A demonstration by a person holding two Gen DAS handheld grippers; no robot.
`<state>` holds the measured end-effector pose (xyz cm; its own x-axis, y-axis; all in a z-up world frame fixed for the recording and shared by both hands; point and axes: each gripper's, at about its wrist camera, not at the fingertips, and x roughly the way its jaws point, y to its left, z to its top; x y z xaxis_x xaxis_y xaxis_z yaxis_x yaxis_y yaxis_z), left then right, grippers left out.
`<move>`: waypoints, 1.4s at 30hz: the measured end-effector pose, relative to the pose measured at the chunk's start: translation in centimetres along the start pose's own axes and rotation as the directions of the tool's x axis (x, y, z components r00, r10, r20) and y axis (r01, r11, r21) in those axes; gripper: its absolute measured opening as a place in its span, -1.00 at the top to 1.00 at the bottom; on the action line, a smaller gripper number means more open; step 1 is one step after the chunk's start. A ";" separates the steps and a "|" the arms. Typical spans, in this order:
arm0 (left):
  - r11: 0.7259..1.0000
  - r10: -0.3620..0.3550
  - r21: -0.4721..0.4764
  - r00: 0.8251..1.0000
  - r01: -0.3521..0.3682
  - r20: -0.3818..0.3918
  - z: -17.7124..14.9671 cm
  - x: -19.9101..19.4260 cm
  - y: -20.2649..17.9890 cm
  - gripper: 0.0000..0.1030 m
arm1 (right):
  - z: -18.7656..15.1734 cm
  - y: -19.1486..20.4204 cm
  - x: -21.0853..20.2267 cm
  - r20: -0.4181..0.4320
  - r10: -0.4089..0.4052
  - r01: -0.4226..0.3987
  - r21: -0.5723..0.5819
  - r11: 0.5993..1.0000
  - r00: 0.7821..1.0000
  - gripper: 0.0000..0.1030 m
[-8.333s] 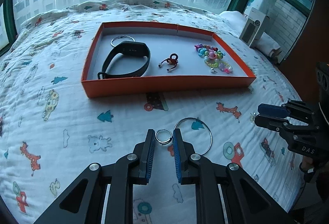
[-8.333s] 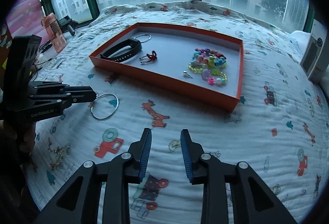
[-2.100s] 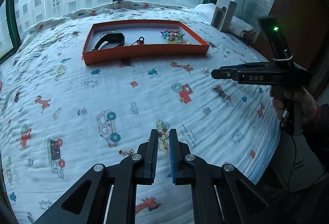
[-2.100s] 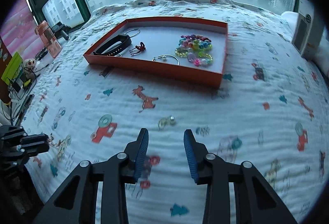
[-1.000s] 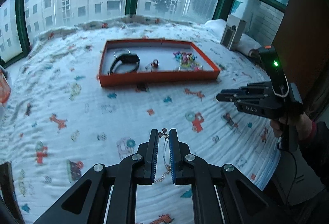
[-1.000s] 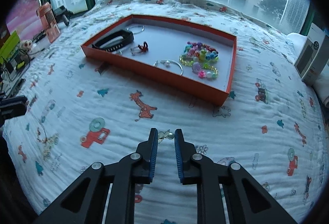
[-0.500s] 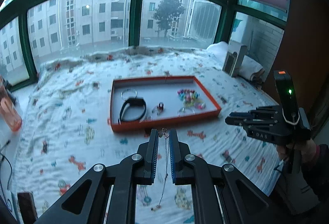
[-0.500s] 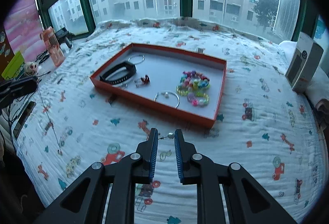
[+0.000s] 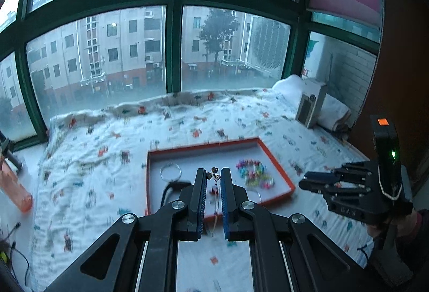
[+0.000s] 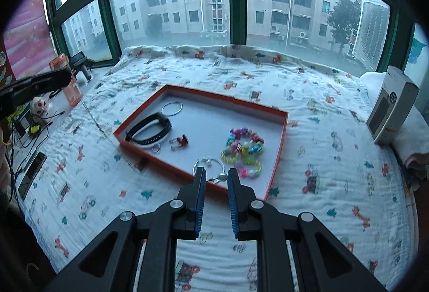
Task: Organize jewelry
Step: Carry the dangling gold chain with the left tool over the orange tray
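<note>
In the left wrist view my left gripper (image 9: 213,177) is shut on a thin necklace (image 9: 213,174); its clover pendant sticks out at the fingertips and the chain hangs down between the fingers. My right gripper (image 10: 216,177) is shut on a pearl earring (image 10: 221,177), high above the near rim of the orange tray (image 10: 283,131). In the tray lie a black band (image 10: 150,131), a silver hoop (image 10: 171,108), a bangle (image 10: 209,161), a small ring (image 10: 156,148) and colourful bead bracelets (image 10: 244,148). The left gripper (image 10: 63,80) shows at far left, with the chain (image 10: 97,125) dangling.
The tray rests on a bed covered by a white cartoon-print blanket (image 10: 321,157). A white box (image 10: 388,109) stands at the right edge. An orange bottle (image 10: 71,84), a phone (image 10: 32,171) and cables lie on the left ledge. Windows close off the far side.
Both grippers have risen well above the bed. The necklace chain has come off the blanket and now hangs free from the left gripper. The pearl earring rose with the right gripper.
</note>
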<state>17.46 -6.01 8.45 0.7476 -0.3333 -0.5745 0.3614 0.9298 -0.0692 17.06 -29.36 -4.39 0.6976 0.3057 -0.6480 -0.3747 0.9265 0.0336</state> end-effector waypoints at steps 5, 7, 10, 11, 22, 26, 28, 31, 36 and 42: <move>1.000 0.006 0.005 1.000 -0.006 0.026 3.2 1.1 0.8 0.80 | 1.5 -0.7 0.1 0.017 -0.006 0.006 0.007 1.000 1.000 0.63; 1.000 0.004 -0.001 1.000 -0.004 0.029 4.4 1.7 1.4 0.79 | 2.0 -0.9 0.3 0.023 -0.009 0.009 0.009 1.000 1.000 0.63; 1.000 0.004 0.002 0.999 -0.004 0.037 5.8 2.3 1.8 0.79 | 2.6 -1.2 0.7 0.024 -0.008 0.008 0.012 1.000 1.000 0.63; 1.000 0.004 0.004 0.999 -0.005 0.039 6.0 2.5 1.8 0.79 | 2.8 -1.3 0.8 0.024 -0.010 0.010 0.012 1.000 1.000 0.63; 1.000 -0.016 -0.003 1.000 0.016 0.014 6.3 4.8 1.8 0.79 | 2.5 -1.9 3.7 -0.026 -0.007 0.007 0.031 0.999 1.000 0.63; 1.000 -0.029 -0.004 1.000 0.029 -0.002 5.8 5.7 1.3 0.79 | 1.8 -2.0 4.6 -0.050 -0.003 0.005 0.041 0.999 0.999 0.63; 0.999 -0.035 -0.001 0.999 0.035 -0.008 5.5 6.1 0.9 0.79 | 1.5 -2.1 5.0 -0.060 0.000 0.003 0.047 0.999 0.998 0.63; 0.999 -0.042 0.000 0.999 0.042 -0.022 5.0 6.7 0.4 0.79 | 1.1 -2.3 5.6 -0.074 0.004 0.000 0.057 0.998 0.997 0.63; 0.999 -0.049 -0.007 0.998 0.049 -0.049 4.0 7.6 0.0 0.79 | 0.4 -2.5 6.3 -0.091 0.010 -0.004 0.070 0.998 0.996 0.63; 0.999 -0.044 -0.008 0.994 0.044 -0.099 2.3 9.4 -0.4 0.79 | -0.4 -2.6 7.2 -0.113 0.011 -0.001 0.084 0.996 0.994 0.63</move>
<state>25.62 -9.83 4.91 0.6718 -0.3572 -0.6490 0.3896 0.9155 -0.1005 22.82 -29.62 -9.42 0.6199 0.2890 -0.7296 -0.3231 0.9413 0.0983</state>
